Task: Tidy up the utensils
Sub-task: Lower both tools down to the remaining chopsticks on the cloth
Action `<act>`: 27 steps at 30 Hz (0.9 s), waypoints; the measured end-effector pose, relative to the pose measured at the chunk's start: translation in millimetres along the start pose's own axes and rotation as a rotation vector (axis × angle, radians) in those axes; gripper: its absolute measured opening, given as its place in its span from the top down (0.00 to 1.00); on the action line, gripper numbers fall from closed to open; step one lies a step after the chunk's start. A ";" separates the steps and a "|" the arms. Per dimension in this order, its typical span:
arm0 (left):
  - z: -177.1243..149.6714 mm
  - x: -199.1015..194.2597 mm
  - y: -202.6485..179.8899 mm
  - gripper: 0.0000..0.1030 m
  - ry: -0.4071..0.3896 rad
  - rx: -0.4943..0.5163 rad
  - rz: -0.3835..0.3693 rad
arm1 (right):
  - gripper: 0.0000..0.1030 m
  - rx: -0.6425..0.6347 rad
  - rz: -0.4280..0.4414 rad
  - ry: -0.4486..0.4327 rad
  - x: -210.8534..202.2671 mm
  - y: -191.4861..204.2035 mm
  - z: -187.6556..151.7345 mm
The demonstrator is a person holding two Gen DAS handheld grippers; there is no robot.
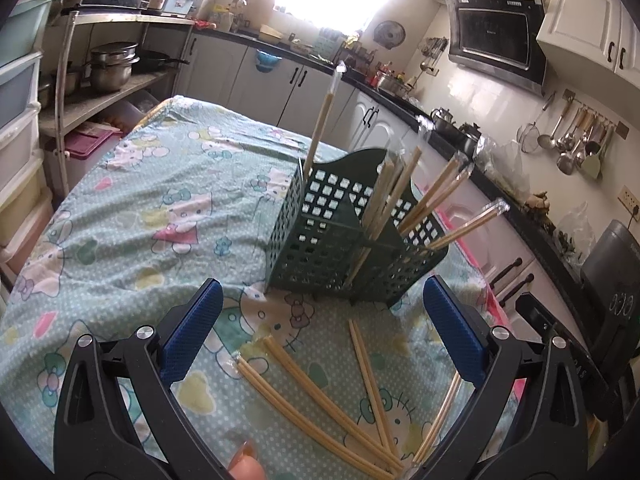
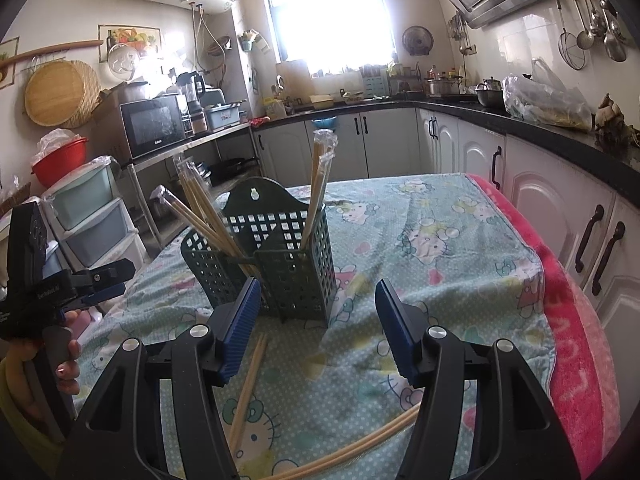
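A dark green perforated utensil holder (image 1: 352, 240) (image 2: 276, 264) stands on the cartoon-print tablecloth (image 1: 140, 208), with several plastic-wrapped chopstick pairs (image 1: 424, 196) (image 2: 200, 208) leaning in its compartments. More chopstick pairs (image 1: 320, 408) (image 2: 248, 392) lie loose on the cloth in front of it. My left gripper (image 1: 324, 320) is open and empty, above the loose chopsticks. My right gripper (image 2: 316, 320) is open and empty, just in front of the holder. The left gripper also shows in the right wrist view (image 2: 108, 280), held in a hand at the left.
Grey kitchen cabinets (image 2: 440, 144) and a black counter run behind and to the right of the table. A pink towel edge (image 2: 572, 320) hangs at the table's right side. Plastic drawers (image 2: 92, 216) and a metal shelf with pots (image 1: 112, 68) stand on the left.
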State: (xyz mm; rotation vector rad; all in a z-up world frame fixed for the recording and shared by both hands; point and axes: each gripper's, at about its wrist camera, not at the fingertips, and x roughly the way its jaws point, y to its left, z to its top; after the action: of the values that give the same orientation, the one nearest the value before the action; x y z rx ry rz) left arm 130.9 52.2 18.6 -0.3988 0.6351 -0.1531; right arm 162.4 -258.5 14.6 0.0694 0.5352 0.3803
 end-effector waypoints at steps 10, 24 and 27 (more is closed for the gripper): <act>-21.0 16.7 -7.6 0.10 0.066 0.016 -0.012 | 0.44 0.009 -0.020 0.045 4.4 -9.2 -14.9; -46.9 47.3 -18.4 0.10 0.169 0.043 -0.014 | 0.44 0.039 -0.046 0.119 17.0 -20.5 -38.0; -51.7 54.0 -16.7 0.10 0.192 0.034 -0.011 | 0.43 0.048 -0.051 0.136 19.9 -24.1 -42.7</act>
State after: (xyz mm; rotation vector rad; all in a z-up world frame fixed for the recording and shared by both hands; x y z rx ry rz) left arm 142.4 6.7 -42.0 -0.3572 0.8182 -0.2144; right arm 164.5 -275.0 -35.7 0.0761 0.6796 0.3237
